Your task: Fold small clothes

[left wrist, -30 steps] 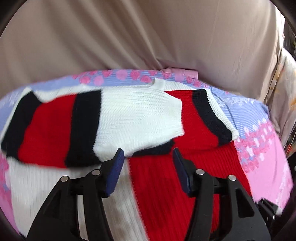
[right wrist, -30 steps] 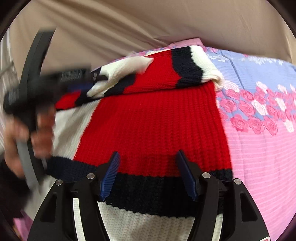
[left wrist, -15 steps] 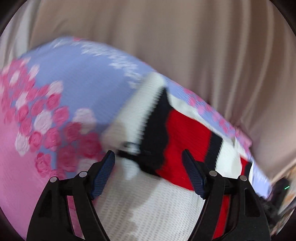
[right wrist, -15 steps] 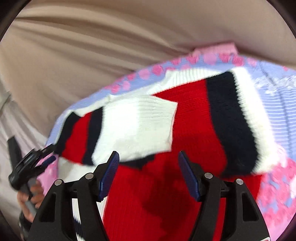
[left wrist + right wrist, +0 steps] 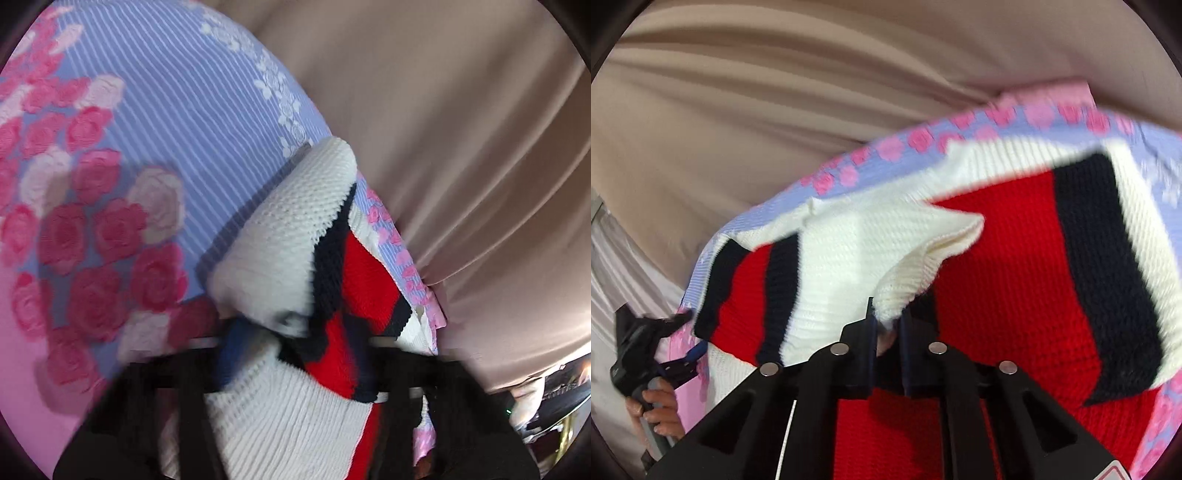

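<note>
A knitted sweater (image 5: 1015, 277) in red, navy and white stripes lies on a flowered bedspread (image 5: 166, 122). One sleeve (image 5: 849, 258) is folded across its body. My right gripper (image 5: 888, 325) is closing, and its pads pinch the sleeve's white cuff, which is lifted into a peak. My left gripper (image 5: 295, 354) is blurred at the sweater's (image 5: 288, 240) side edge. Its jaws are closing with bunched white and red knit filling the gap between them. In the right wrist view the left gripper (image 5: 679, 354) sits at the sweater's far left edge, held by a hand (image 5: 653, 410).
The bedspread (image 5: 923, 140) is pink and lilac with rose patterns, and extends left of the sweater in the left wrist view. A beige curtain (image 5: 461, 147) hangs close behind the bed (image 5: 775, 110). Dark clutter (image 5: 554, 398) shows at the far right edge.
My right gripper's jaws went from wide apart to pinched on the white cuff. My left gripper swung to the sweater's side edge, rolled, and its jaws narrowed onto the knit.
</note>
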`<move>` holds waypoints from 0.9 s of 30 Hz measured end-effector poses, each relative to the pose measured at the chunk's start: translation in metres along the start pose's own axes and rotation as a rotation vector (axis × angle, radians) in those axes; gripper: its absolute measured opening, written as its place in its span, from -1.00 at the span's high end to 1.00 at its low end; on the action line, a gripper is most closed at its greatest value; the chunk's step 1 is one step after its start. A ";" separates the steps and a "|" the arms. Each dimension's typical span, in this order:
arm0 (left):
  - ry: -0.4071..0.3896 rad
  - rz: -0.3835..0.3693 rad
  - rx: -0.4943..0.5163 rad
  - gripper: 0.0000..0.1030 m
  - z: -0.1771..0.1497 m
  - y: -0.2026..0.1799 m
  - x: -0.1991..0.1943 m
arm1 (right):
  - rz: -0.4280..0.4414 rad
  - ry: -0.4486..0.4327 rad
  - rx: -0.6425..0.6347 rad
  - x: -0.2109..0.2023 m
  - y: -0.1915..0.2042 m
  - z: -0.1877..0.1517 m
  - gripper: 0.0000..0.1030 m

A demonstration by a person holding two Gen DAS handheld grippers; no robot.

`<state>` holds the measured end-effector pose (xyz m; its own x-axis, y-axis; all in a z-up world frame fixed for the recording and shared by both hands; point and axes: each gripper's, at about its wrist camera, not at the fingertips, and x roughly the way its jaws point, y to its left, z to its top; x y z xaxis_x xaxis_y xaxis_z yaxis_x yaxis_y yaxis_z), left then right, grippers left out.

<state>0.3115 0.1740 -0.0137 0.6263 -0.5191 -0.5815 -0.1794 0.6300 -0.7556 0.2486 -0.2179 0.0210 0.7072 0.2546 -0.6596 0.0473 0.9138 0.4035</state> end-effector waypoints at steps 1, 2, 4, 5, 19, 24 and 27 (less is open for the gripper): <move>-0.008 -0.008 0.014 0.88 0.002 -0.004 -0.002 | 0.016 -0.040 -0.018 -0.015 0.004 0.006 0.84; -0.063 0.008 0.038 0.88 0.001 -0.011 -0.012 | 0.034 -0.098 -0.038 -0.037 0.008 0.013 0.84; -0.142 0.041 0.121 0.88 -0.005 -0.027 -0.025 | 0.053 -0.200 -0.063 -0.071 0.006 0.018 0.84; -0.127 0.049 0.148 0.88 -0.010 -0.032 -0.022 | 0.063 -0.243 -0.072 -0.083 -0.002 0.016 0.84; -0.020 0.248 0.340 0.86 -0.075 -0.051 0.041 | -0.154 -0.040 0.078 -0.010 -0.104 -0.028 0.86; -0.065 0.235 0.466 0.76 -0.082 -0.058 -0.002 | -0.266 -0.156 0.016 -0.064 -0.091 -0.027 0.60; -0.158 0.221 0.528 0.79 -0.078 -0.077 -0.039 | -0.281 -0.211 -0.072 -0.084 -0.071 -0.022 0.56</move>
<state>0.2424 0.1005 0.0436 0.7296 -0.2767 -0.6254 0.0584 0.9364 -0.3462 0.1698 -0.2977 0.0339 0.8040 -0.0740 -0.5900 0.2160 0.9608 0.1739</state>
